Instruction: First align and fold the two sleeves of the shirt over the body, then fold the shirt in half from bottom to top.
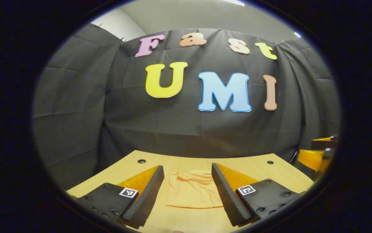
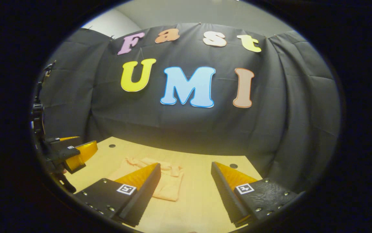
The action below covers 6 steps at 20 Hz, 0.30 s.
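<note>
Shirt of pale peach cloth [image 1: 194,191] lay folded into a compact rectangle on the light wooden tabletop [image 1: 263,170], flat and apart from both tools. In the left gripper view, going from left to right, the left hand-held gripper [image 1: 187,197] had its left finger [image 1: 147,194] raised over the near tabletop, then the folded shirt showed in the gap, then came its right finger [image 1: 226,194]; the jaws stood wide apart and held nothing. At the far right edge of that view the right hand-held gripper [image 1: 317,155] was partly seen, near the tabletop's corner; its spread could not be told there.

In the right gripper view, the left hand-held gripper [image 2: 75,153] sat at the far left edge above the tabletop [image 2: 199,200]. Next, the shirt [image 2: 166,181] lay partly behind the left finger [image 2: 144,191] of the right hand-held gripper [image 2: 186,194], with bare wood between the fingers and the right finger [image 2: 225,191] beyond. These jaws too stood wide and empty.
</note>
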Motion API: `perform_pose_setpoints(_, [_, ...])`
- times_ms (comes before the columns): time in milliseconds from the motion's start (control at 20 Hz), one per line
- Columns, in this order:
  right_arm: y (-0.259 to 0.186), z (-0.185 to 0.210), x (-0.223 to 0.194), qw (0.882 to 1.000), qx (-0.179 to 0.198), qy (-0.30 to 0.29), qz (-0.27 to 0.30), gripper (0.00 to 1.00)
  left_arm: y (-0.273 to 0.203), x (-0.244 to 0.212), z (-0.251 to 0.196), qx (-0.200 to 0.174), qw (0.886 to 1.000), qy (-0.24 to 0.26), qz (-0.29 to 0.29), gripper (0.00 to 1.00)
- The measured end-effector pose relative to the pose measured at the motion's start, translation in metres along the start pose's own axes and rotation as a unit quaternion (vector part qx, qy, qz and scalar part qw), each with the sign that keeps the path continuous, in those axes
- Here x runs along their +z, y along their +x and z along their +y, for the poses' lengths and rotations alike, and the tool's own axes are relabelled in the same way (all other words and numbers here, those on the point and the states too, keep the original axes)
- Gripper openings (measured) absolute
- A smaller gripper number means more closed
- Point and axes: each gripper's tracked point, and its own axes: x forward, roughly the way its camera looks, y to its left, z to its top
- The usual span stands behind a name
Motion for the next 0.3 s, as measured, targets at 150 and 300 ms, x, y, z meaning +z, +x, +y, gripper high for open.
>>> perform_pose_setpoints(150, [-0.002,0.001,0.006,1.000,-0.003,0.002,-0.007,0.96,-0.007,0.011,0.001,0.001,1.000,0.016,-0.007,0.99])
perform_pose_setpoints(300, [-0.004,0.002,0.014,1.000,-0.012,-0.007,-0.015,0.96,-0.012,0.018,0.000,-0.002,1.000,0.021,-0.010,0.95])
